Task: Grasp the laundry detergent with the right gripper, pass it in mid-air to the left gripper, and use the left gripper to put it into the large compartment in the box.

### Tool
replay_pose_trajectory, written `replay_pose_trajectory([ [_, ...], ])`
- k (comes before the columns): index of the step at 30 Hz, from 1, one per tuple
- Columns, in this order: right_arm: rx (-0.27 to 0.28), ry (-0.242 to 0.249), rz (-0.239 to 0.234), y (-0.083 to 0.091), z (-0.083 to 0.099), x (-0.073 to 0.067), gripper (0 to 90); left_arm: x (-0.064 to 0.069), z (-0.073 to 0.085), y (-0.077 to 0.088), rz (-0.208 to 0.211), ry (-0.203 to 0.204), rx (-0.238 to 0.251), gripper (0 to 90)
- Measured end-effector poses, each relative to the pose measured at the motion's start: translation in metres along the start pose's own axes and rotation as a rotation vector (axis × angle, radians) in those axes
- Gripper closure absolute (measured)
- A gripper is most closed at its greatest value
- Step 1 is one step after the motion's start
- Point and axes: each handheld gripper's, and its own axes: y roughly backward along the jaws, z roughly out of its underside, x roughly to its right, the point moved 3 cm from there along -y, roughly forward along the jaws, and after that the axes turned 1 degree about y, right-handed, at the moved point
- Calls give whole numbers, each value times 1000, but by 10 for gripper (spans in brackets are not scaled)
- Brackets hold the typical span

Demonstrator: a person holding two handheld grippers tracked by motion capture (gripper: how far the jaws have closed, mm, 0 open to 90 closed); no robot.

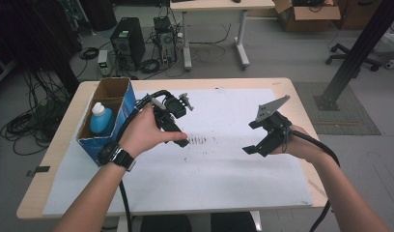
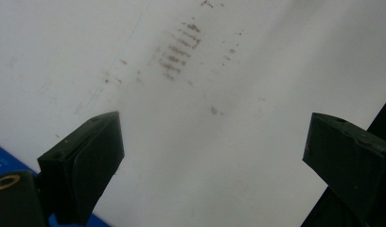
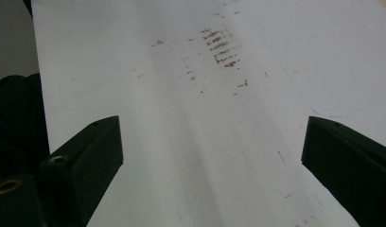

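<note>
**Two empty hand-held grippers over a smudged white sheet**

Nearest the person, both forearms come in over the white sheet [image 1: 209, 179] that covers most of the worktop [image 1: 55, 145]. The left hand-held gripper [image 1: 183, 141] is low over the sheet, its jaws wide apart with nothing between them. The right hand-held gripper [image 1: 255, 149] hovers to the right, well apart from the left, its jaws likewise spread wide and empty. Between the two lies a patch of dark smudge marks [image 1: 197, 140], short brownish strokes in a row with scattered specks around them, just beside the left gripper's tip. Farther off, at the worktop's left edge, an open blue cardboard box [image 1: 122, 108] holds an upright blue bottle [image 1: 101, 121] with a white cap.
</note>
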Motion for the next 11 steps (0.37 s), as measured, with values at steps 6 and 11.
replay_pose_trajectory([
  [6,-2,0,-3,-2,0,-1,59,0,1,-1,5,2,1,63],
  [11,-3,-1,-7,-3,1,-2,57,-1,2,-1,13,-3,8,53],
])
